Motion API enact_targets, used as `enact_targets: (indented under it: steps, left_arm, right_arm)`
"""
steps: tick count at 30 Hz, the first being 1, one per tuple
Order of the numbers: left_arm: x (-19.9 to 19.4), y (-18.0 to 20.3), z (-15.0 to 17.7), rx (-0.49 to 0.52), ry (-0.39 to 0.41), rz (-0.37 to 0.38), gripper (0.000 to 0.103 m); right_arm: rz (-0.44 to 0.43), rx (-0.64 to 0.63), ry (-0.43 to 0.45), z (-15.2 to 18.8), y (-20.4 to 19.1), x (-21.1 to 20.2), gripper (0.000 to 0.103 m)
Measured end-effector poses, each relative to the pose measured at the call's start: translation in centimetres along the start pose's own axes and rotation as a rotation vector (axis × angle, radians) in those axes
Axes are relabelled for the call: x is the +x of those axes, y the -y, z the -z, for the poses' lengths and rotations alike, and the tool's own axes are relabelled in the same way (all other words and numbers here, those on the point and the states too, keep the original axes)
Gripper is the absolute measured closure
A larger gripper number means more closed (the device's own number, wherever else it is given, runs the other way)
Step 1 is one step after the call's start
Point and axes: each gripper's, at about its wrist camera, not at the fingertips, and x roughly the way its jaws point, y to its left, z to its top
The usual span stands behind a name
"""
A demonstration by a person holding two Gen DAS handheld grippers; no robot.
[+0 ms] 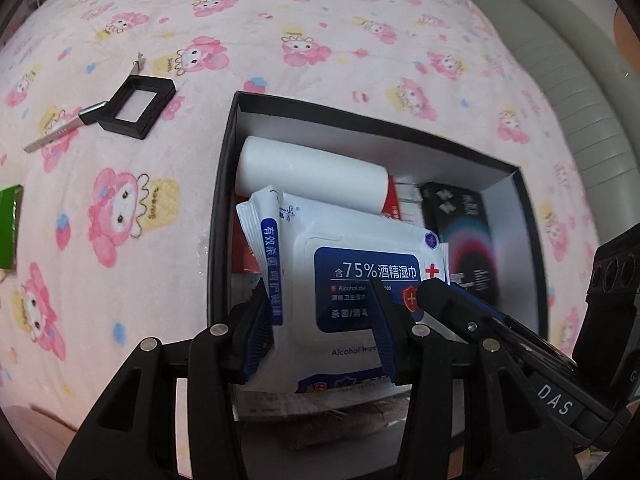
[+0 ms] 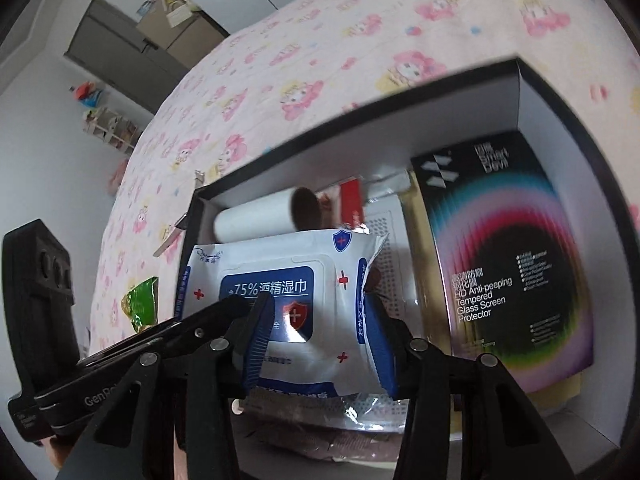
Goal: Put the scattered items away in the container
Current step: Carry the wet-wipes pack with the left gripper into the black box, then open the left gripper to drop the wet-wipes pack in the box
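Note:
A white and blue pack of alcohol wipes point(image 1: 352, 248) hangs over the open black box point(image 1: 224, 168) with white inner walls on the pink cartoon-print blanket. My left gripper point(image 1: 322, 324) is shut on the pack's lower part, a blue pad on each side. In the right wrist view my right gripper point(image 2: 320, 336) is shut on the same wipes pack point(image 2: 280, 264), over the black box point(image 2: 360, 120). A finger of the right gripper point(image 1: 448, 300) reaches in beside the left one. Inside the box lie a white roll point(image 1: 312, 172) and a black screen-protector carton point(image 2: 508, 248).
On the blanket left of the box lie a small black frame case point(image 1: 136, 106), a metal blade-like tool point(image 1: 60, 132), a small metal clip point(image 1: 138, 62) and a green packet point(image 1: 8, 228). A grey padded headboard point(image 1: 560, 60) borders the bed at the right.

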Motion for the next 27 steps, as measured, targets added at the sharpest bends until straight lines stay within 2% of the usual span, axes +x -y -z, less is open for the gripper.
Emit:
enact_targets:
  steps: [5,8,11,15,19,23,27]
  left_arm:
    - [0.2,1.0,0.2,0.042,0.013,-0.044,0.046]
    - [0.1,1.1,0.3,0.043,0.01,-0.068,0.045]
    - [-0.9,1.1,0.6,0.048,0.049,-0.086,0.045]
    - [-2.1,1.9,1.7,0.099,0.08,-0.07,0.045]
    - [-1.7,2.7,3.0,0.144,0.039,-0.047,0.045]
    - [-0.6,3.2,3.9,0.168,-0.007,-0.048,0.045]
    - [0.4,3.1,3.9,0.17,-0.018,-0.095,0.047]
  right_arm:
    - [0.017,0.022,0.023,0.1,0.8,-0.3,0.06]
    - [0.035,0.025,0.044,0.1,1.0,-0.8,0.06]
    - [0.056,0.034,0.061,0.2,1.4,-1.4,0.06]
    - [0.098,0.05,0.111,0.9,2.0,-3.3,0.06]
    - [0.162,0.015,0.151,1.3,1.9,-5.1,0.06]
    - [0.2,-0.031,0.123,1.5,1.5,-5.1,0.06]
    - [0.246,-0.114,0.062,1.8,0.4,-3.6,0.06]
